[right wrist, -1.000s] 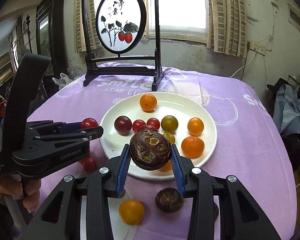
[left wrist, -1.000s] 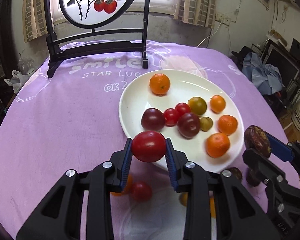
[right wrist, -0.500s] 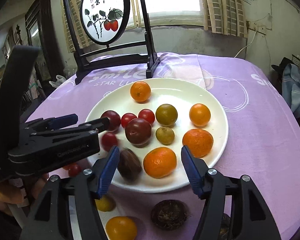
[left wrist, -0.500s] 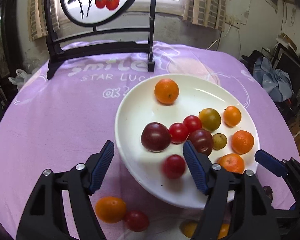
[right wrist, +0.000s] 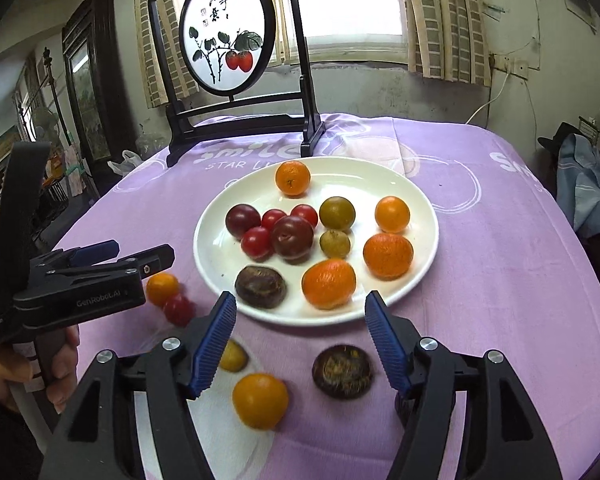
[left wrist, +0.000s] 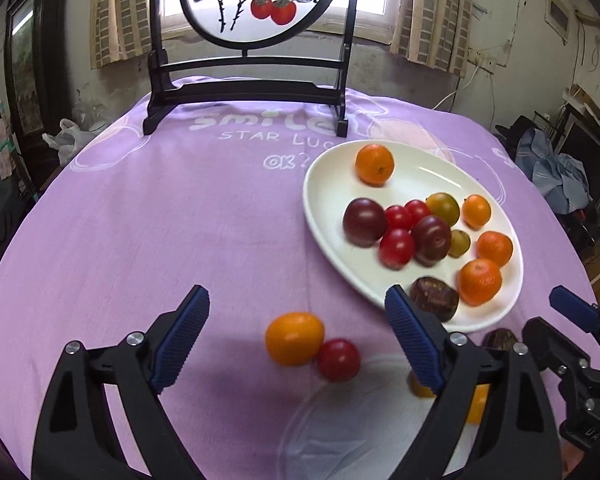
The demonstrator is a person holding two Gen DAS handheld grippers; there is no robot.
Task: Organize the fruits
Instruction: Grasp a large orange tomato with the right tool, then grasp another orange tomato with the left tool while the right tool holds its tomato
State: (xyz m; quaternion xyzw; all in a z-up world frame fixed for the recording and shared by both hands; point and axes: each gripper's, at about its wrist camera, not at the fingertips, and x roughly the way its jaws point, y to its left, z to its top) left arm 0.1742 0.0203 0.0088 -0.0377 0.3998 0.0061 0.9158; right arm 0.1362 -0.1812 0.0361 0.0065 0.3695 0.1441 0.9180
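Between pickups. Both empty: left hand-held gripper [left wrist: 296, 336] with jaws opening above the orange fruit [left wrist: 294, 338] and red tomato [left wrist: 338, 360], just outside the white plate [left wrist: 320, 216]; right hand-held gripper [right wrist: 300, 344] opening too, nothing between its pads. Most fruit already on the plate. Next, probably: lower onto a loose fruit near the plate's front rim, close, carry across.

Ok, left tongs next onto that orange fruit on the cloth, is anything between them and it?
Nothing visible. The left tongs are opening and empty, and the orange fruit lies on the cloth just ahead of them. A red tomato touches its right side, so a wide grab could catch both.
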